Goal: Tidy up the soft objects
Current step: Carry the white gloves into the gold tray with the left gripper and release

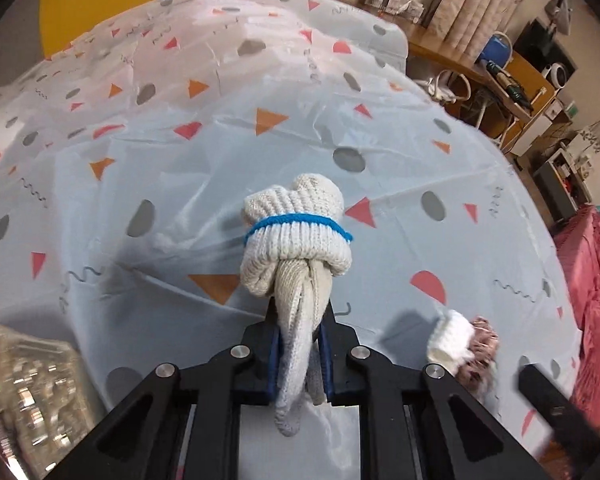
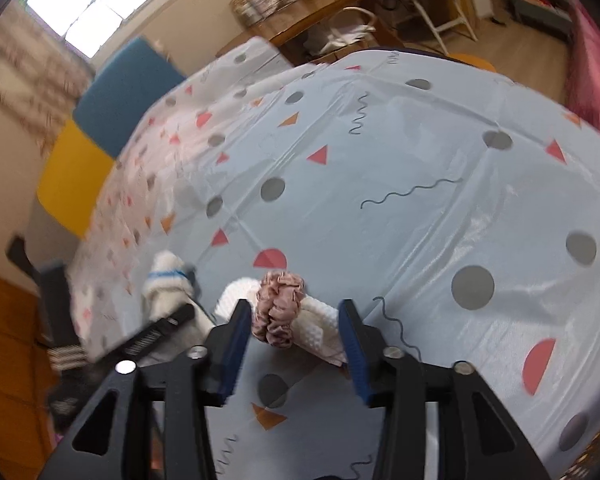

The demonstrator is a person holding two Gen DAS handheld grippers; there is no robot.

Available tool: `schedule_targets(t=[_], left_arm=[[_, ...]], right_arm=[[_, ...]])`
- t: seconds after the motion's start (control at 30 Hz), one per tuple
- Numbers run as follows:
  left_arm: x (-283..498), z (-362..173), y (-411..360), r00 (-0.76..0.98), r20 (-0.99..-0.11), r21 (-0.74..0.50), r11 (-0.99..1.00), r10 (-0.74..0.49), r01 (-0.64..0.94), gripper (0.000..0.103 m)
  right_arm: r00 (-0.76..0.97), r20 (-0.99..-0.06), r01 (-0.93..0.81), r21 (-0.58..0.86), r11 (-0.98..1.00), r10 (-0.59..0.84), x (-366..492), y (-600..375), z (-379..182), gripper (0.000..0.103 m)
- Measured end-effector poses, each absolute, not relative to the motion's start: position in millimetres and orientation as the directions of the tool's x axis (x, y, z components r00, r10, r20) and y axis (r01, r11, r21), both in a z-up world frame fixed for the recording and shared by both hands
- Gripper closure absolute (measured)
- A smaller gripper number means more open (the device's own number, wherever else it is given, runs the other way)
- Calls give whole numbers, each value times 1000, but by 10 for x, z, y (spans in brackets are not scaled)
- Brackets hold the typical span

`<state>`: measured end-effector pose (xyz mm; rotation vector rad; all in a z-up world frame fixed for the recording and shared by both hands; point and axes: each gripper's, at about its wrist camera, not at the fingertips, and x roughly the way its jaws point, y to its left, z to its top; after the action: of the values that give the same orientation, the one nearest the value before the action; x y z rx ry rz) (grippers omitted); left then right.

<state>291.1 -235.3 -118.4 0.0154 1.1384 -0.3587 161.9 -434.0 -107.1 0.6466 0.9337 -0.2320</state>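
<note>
Left wrist view: left gripper point(image 1: 300, 344) is clamping the glove bundle point(image 1: 296, 232), lower centre; right gripper point(image 2: 294, 342) is straddling the towel roll point(image 2: 300, 316), fingers apart; neither looks stowed.

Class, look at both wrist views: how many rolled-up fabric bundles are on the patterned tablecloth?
2. The knit bundle with the blue band is pinched at its tail by the left gripper. The white roll with the pink scrunchie lies between the right gripper fingers. Others may lie out of view.

Clear container point(image 1: 24, 396) blurred, cut off at left — white roll's point(image 2: 320, 332) near end hidden behind tongs.
</note>
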Motion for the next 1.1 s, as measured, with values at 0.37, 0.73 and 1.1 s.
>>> schedule_targets(t=[0.37, 0.73, 1.1], left_arm=[[2786, -734, -2144, 396, -860, -206, 929, -323, 309, 87], [2852, -216, -1652, 488, -815, -224, 947, -313, 232, 87], [2803, 307, -411, 616, -760, -225, 973, -205, 46, 87]], right_arm=[[378, -925, 181, 31, 983, -41, 2160, -3930, -1402, 42], [411, -909, 116, -25, 993, -71, 2146, -3785, -1483, 68], [422, -901, 84, -70, 994, -99, 2140, -3711, -1498, 68]])
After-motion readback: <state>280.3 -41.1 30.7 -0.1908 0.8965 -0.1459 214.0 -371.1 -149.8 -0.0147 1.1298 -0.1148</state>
